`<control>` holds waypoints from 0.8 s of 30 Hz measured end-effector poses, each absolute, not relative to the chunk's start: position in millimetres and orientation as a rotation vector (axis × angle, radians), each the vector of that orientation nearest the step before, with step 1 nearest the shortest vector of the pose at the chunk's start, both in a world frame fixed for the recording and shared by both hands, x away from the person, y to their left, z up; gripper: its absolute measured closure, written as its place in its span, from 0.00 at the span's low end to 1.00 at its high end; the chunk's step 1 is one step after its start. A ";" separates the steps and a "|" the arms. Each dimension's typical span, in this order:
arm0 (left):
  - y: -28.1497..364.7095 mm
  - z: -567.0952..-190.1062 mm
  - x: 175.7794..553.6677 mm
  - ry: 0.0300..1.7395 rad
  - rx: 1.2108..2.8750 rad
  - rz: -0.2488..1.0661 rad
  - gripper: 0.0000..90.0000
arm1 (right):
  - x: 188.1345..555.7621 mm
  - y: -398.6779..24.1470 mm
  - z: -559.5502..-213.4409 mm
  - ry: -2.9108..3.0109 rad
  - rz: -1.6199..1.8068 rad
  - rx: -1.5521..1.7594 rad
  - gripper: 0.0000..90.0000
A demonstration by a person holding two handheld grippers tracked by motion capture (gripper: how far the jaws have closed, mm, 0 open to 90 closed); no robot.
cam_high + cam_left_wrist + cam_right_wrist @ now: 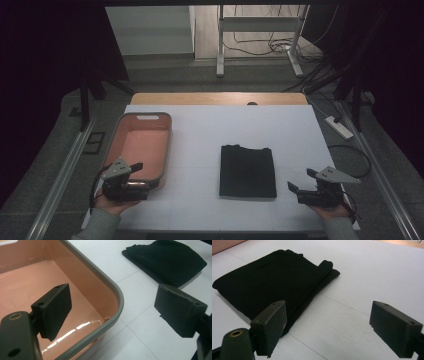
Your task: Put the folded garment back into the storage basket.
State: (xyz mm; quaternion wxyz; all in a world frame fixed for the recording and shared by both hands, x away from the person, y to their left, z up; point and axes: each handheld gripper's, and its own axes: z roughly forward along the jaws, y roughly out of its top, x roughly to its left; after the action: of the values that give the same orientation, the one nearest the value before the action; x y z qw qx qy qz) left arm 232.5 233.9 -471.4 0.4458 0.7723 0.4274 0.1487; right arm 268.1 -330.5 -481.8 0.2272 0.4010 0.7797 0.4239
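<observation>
High view frames a folded black cloth (248, 171) laid flat on the white table cover (210, 130), a little right of the middle, with a salmon-pink tray (114, 145) set to its left and well apart from it. The cloth is folded into a neat rectangle whose long axis runs from the person's side toward the far edge of the table; its near edge is squared off, and a small bump of bunched fabric is seen at the far left corner. Such a placement suggests that the cloth is laid ready to be lifted and carried over to the tray. The left gripper (136, 175) is held over the tray's near right corner, its jaws spread wide with nothing between them; in the left gripper view one jaw hangs over the tray's floor and the other over the table. The right gripper (302, 181) is held just right of the cloth's near corner, jaws likewise parted and empty, aimed toward the cloth's edge, probably so that edge can be taken first.
</observation>
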 end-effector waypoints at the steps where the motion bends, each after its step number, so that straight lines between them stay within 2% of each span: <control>1: 233.8 -471.1 233.4 1.060 1.911 0.365 0.16 | 268.7 -330.6 -482.1 2.148 1.166 1.104 0.16; 24: 231.0 -466.9 236.1 1.053 1.903 0.372 0.16 | 271.9 -329.1 -484.5 2.152 1.160 1.116 0.17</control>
State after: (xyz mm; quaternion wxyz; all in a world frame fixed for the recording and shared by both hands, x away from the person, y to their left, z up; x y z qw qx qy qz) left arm 236.1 231.0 -466.9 0.4507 0.7700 0.4258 0.1504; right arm 271.9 -329.1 -484.5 0.2252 0.4047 0.7801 0.4206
